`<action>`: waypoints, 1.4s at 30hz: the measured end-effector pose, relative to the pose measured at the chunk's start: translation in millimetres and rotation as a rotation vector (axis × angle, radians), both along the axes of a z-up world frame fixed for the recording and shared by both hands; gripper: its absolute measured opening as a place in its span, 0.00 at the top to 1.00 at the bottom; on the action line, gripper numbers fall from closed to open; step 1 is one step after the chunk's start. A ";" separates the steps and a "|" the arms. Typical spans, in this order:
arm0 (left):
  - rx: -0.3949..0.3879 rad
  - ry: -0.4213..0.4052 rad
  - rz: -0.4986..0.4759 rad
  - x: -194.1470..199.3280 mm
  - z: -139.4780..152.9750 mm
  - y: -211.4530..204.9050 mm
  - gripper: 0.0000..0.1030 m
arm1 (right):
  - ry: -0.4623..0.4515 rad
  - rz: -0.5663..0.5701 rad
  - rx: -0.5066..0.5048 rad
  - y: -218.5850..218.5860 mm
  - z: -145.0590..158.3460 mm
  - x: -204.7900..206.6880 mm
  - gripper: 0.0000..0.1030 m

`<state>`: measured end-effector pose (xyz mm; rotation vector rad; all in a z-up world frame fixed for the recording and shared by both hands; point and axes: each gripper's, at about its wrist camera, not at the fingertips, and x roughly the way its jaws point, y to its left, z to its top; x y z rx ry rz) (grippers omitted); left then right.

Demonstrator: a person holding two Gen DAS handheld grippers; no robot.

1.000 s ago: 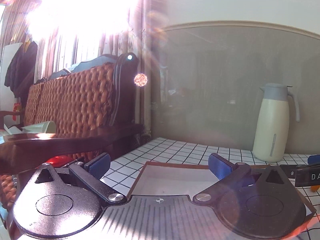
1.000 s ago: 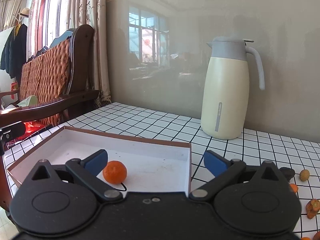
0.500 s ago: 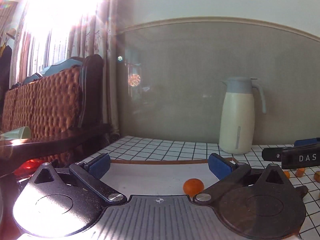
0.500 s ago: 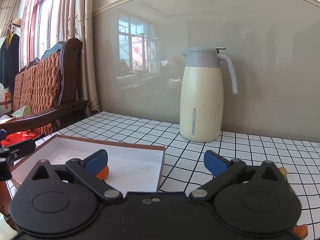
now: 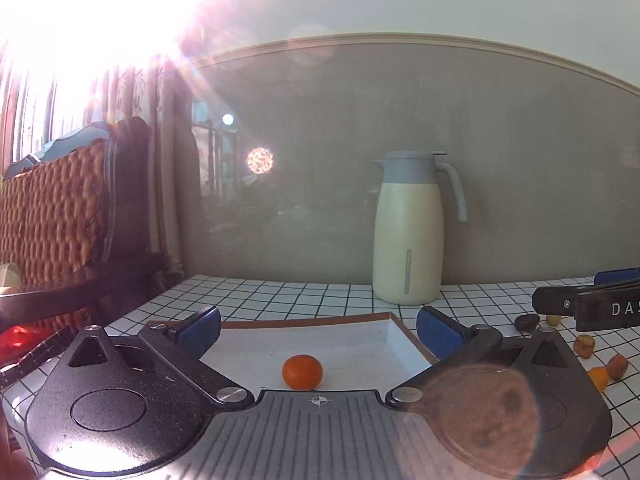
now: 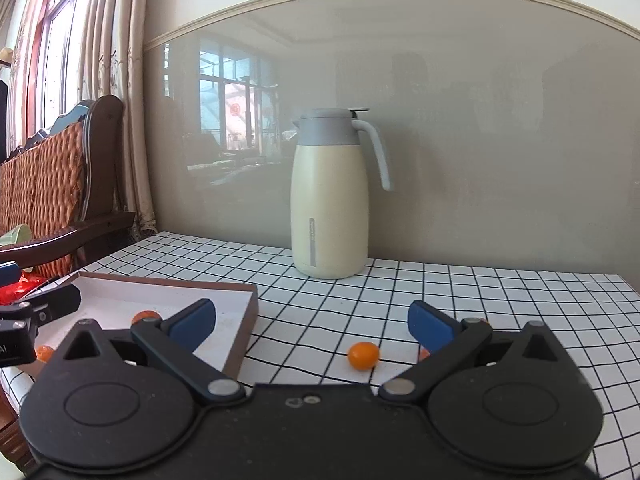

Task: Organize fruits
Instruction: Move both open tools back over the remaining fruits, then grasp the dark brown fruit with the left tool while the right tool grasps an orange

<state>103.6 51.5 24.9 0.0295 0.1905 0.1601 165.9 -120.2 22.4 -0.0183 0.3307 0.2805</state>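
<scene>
While my two grippers hover over a white tablecloth (image 6: 440, 292) with a black grid, both have their blue-padded fingers spread wide apart and hold nothing. My left gripper (image 5: 318, 326) fills the bottom of its view, pointing at one shallow white tray (image 5: 360, 338) with a brown rim. One round orange fruit (image 5: 302, 371) lies inside that tray, at lower centre of the frame, between the finger lines but touching neither.

At the right edge of the left view I count five small loose fruits (image 5: 584, 346) on the cloth: two dull orange-brown, one bright orange, one dark brown and one yellowish, the last half hidden behind my right gripper's black body, which enters from the right and is cut off by the frame.

In the right view, my right gripper (image 6: 312, 322) points past the tray's right rim. One small orange fruit (image 6: 363, 355) lies on the cloth at lower centre, between the fingers and apart from both. A second orange shape peeks out beside the right finger, mostly covered. Inside the tray one orange fruit shows only as a sliver above the left finger, and another orange bit at lower left is too hidden to identify.

One cream jug (image 6: 330, 196) with a grey lid stands upright by the wall. One wicker-backed chair (image 6: 52, 184) is cut off at left. Sun glare whitens the upper left of the left view.
</scene>
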 end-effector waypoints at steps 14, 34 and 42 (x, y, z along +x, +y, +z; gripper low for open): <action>0.013 0.029 -0.178 12.2 -11.7 -68.4 0.00 | 0.031 -0.157 -0.024 -75.3 -15.5 -17.3 0.06; 0.041 0.134 -0.331 36.4 -37.3 -137.1 0.00 | 0.114 -0.226 -0.113 -118.5 -45.1 -22.4 0.06; 0.033 0.163 -0.350 45.5 -45.1 -147.0 0.01 | 0.141 -0.221 -0.126 -124.3 -51.5 -20.5 0.18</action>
